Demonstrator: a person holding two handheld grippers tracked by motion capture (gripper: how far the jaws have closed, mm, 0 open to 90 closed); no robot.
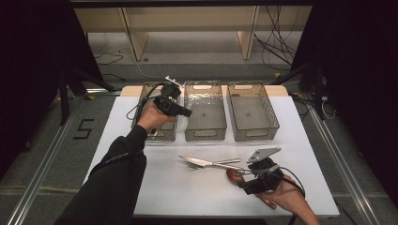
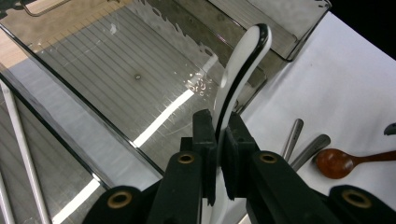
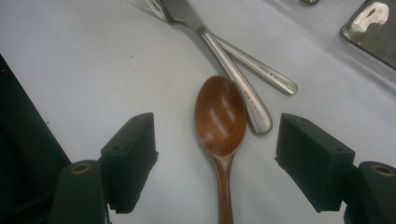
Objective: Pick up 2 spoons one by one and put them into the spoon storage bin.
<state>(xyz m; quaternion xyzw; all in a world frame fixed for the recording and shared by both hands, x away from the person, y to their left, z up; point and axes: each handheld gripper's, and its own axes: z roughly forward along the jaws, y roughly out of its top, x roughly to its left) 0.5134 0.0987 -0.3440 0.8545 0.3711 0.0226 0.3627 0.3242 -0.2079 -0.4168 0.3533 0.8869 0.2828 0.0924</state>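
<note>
We have the white spoon [image 2: 240,70] clamped between the fingers of our left gripper [image 1: 174,107], held above the left bin [image 1: 141,101] and middle bin [image 1: 205,132] — not yet dropped, and we cannot tell which bin it is meant for. Our right gripper [image 3: 217,154] waits with fingers spread around the wooden spoon [image 3: 220,116] on the desk [image 1: 164,187] — that, the knife [image 1: 199,161] and the fork [image 1: 191,166] look left to sort.

Grey floor [image 1: 42,154], wooden shelving [image 1: 187,21] behind

Three clear bins [image 1: 205,111], one wooden spoon [image 3: 220,116], one white spoon [image 2: 238,74], one knife [image 1: 206,162], one fork [image 1: 193,165].
</note>
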